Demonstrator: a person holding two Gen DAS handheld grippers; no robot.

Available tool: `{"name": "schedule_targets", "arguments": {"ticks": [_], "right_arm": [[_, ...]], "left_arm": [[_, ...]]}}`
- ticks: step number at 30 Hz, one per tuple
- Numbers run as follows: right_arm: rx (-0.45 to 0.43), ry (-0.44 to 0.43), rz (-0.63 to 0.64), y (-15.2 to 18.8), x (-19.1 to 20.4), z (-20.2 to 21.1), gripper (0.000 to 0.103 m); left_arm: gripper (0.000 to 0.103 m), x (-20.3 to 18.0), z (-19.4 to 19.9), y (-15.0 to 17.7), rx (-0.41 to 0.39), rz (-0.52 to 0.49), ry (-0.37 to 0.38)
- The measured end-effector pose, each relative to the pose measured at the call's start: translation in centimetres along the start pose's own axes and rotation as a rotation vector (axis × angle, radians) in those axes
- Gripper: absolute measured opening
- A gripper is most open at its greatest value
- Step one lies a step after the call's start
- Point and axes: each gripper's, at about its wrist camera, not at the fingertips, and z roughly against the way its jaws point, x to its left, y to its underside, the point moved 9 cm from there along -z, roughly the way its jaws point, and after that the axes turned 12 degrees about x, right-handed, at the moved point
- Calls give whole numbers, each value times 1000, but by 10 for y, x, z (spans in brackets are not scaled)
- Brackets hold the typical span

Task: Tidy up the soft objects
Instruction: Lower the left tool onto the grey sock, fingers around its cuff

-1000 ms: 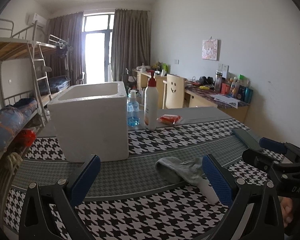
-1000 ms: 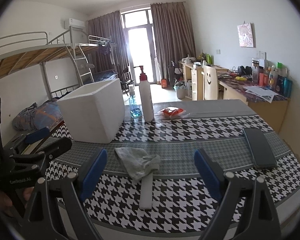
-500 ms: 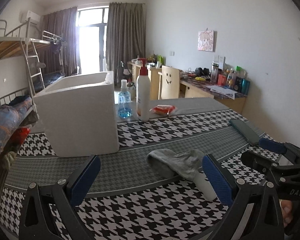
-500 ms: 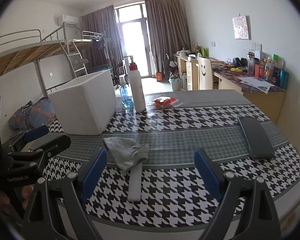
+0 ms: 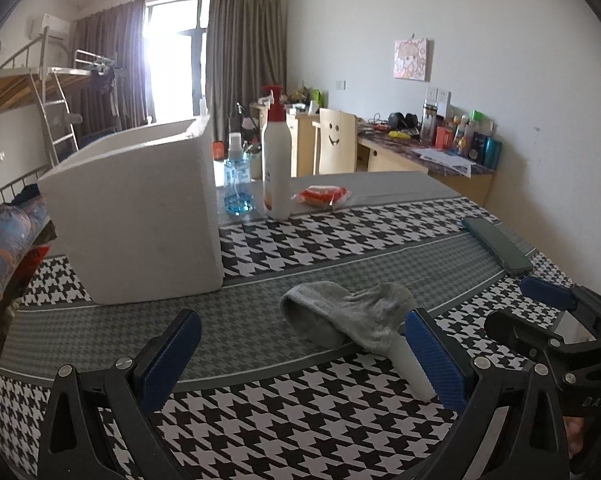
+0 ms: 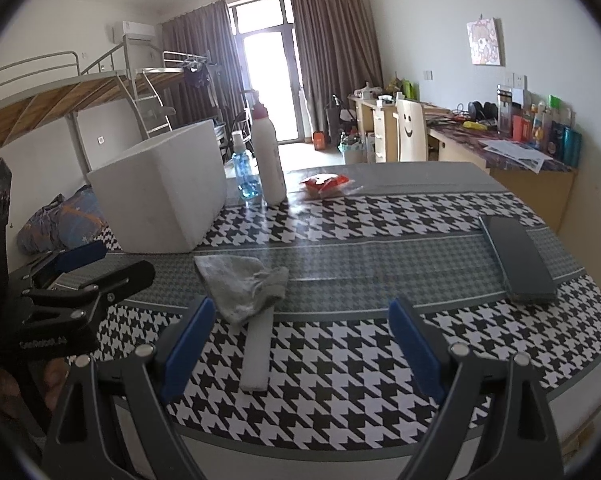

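A crumpled grey sock (image 5: 350, 314) (image 6: 240, 284) lies on the houndstooth tablecloth, draped over one end of a white foam strip (image 5: 412, 368) (image 6: 256, 354). Behind it to the left stands a white foam box (image 5: 136, 212) (image 6: 160, 192), open at the top. My left gripper (image 5: 300, 356) is open, just short of the sock, which sits toward its right finger. My right gripper (image 6: 300, 346) is open too, with the strip lying near its left finger. Each gripper shows at the edge of the other's view.
Behind the box stand a white pump bottle (image 5: 275, 168), a blue spray bottle (image 5: 236, 188) and a red snack packet (image 5: 320, 196). A dark flat case (image 6: 516, 260) lies at the table's right. A bunk bed, desks and a chair fill the room beyond.
Both grippers have sunk and tipped downward toward the table. The sock and strip now sit closer and higher in the views. Nothing on the table has moved.
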Motion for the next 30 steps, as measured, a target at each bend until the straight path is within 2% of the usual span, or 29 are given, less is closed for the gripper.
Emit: {"name": "schedule_targets", "arguments": {"ticks": [21,30], "right_arm": [[72,-16,6,9,-1,-25,91],[107,-36,-4,15,-2,-37,91]], "left_arm": [[102,2,-39,-1,106,24,15],[102,10,-56,-1,147,79,24]]}}
